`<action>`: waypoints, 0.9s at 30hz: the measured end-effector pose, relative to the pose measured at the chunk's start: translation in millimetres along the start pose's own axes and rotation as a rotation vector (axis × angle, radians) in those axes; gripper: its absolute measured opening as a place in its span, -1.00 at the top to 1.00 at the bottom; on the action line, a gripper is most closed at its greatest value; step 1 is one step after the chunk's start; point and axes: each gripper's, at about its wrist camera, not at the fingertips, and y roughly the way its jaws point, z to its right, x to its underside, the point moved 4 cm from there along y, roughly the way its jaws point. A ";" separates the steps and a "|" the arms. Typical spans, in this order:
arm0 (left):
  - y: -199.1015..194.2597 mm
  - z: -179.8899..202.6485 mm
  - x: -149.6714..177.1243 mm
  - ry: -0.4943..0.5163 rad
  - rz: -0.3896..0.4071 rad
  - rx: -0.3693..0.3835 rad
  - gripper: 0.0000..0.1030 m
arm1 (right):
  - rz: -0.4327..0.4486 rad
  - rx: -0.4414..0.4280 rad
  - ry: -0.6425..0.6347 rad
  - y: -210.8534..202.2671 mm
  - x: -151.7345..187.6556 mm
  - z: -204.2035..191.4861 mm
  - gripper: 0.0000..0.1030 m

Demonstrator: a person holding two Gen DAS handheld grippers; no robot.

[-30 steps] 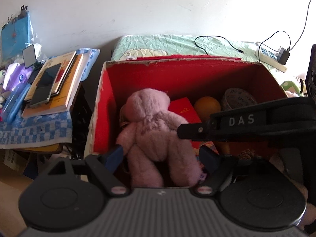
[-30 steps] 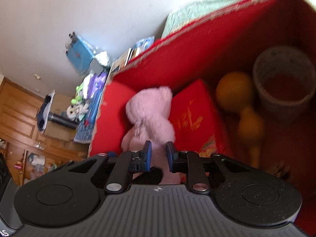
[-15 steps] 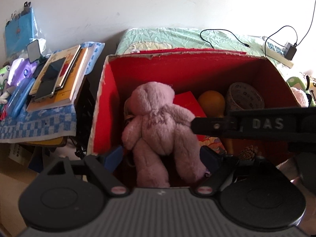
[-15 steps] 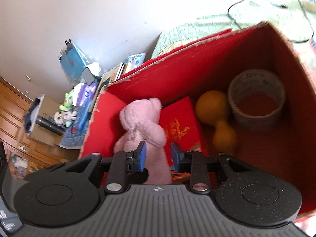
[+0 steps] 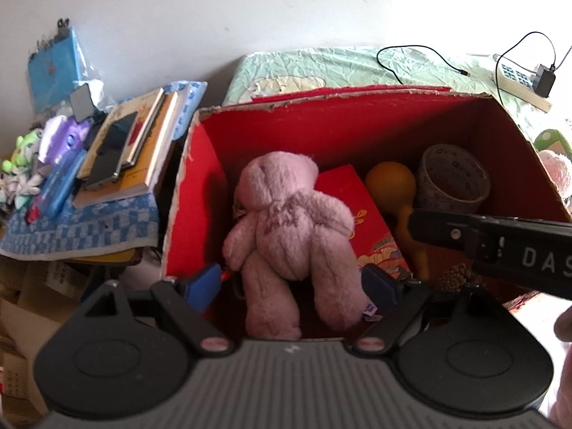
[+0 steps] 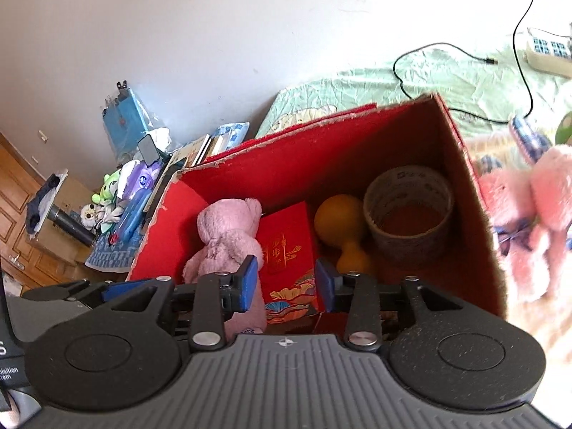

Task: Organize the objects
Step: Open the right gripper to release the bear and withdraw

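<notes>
While the right gripper [image 6: 284,284] hangs above the red box [image 6: 475,221], its jaws are opening with nothing between them; a second ago they were shut. The left gripper [image 5: 291,284] stands wide, unloaded, above the pink teddy bear [image 5: 286,228] lying inside. "DAS" shows on the right gripper's side. Gold characters on the red packet [image 6: 286,246] are unreadable, as is the tape roll [image 6: 407,207] print.
</notes>
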 end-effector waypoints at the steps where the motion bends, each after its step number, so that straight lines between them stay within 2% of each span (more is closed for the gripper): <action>1: -1.9 2.2 -0.2 -0.001 -0.001 -0.010 -0.68 | 0.004 -0.008 -0.008 -2.8 -0.5 0.5 0.23; 7: -17.5 15.6 0.0 -0.034 0.005 -0.050 -0.69 | 0.017 -0.065 -0.050 -25.2 -1.2 3.3 0.23; 12: -33.7 30.5 4.0 -0.056 0.016 -0.086 -0.80 | 0.023 -0.126 -0.087 -45.5 -0.2 9.9 0.23; 18: -54.3 53.0 12.4 -0.072 0.039 -0.149 -0.81 | 0.009 -0.200 -0.120 -65.1 1.7 22.3 0.23; 20: -61.5 60.8 14.0 -0.079 0.039 -0.148 -0.81 | 0.005 -0.222 -0.126 -70.4 2.6 25.7 0.23; 27: -73.8 87.8 24.0 -0.099 0.029 -0.170 -0.79 | -0.011 -0.241 -0.144 -85.0 6.0 42.7 0.23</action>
